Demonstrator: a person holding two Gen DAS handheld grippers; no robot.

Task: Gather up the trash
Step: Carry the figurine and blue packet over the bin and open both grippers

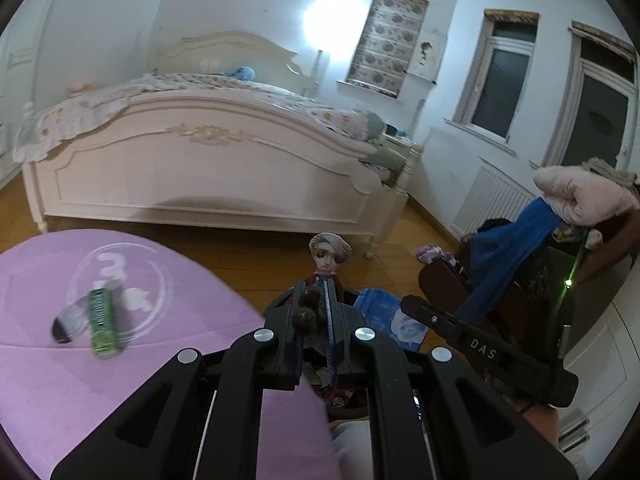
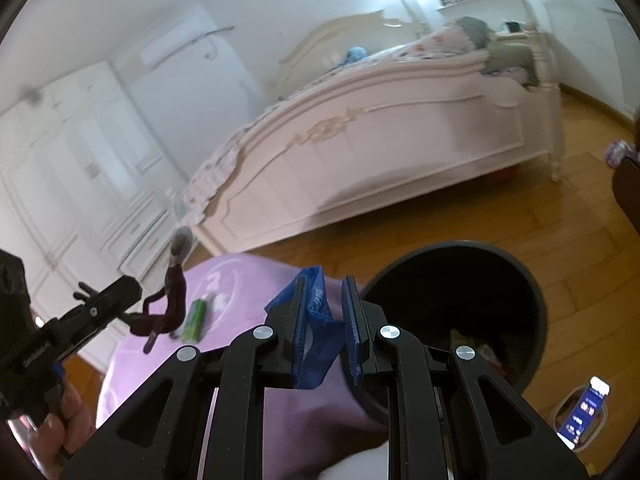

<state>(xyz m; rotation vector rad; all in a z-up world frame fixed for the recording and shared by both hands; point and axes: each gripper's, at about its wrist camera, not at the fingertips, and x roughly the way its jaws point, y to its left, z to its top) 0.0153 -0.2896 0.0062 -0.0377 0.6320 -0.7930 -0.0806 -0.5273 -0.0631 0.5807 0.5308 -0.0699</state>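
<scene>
**Doll and blue wrapper held above the bin's edge**

While the left gripper (image 1: 311, 316) is clamped on a small doll with grey hair and a dark red outfit (image 1: 329, 252), the doll hangs in the air beyond the near edge of the round lilac fabric stool (image 1: 48, 380), as the right wrist view shows it dangling from the black fingers (image 2: 120, 292). Its head stands up past the fingertips in the left view, and a dark fuzzy part of it is pinched between the jaws.

Over on the other side, the right gripper (image 2: 326, 312) has its jaws parted somewhat, yet a crumpled blue plastic wrapper (image 2: 316, 320) sits between them, pressed against the left finger; whether the right pad touches it I cannot tell. This gripper hovers just beside the rim of the round black waste bin (image 2: 536, 304), which stands on the wooden floor (image 2: 500, 216) touching the stool's side and already holds some scraps.

On the stool top lie a green foil packet (image 1: 103, 322) and, touching it, a clear and dark bit of wrapping (image 1: 68, 324), both well back from the rim. Open floor runs between the stool and the white carved bed (image 1: 208, 168).
</scene>
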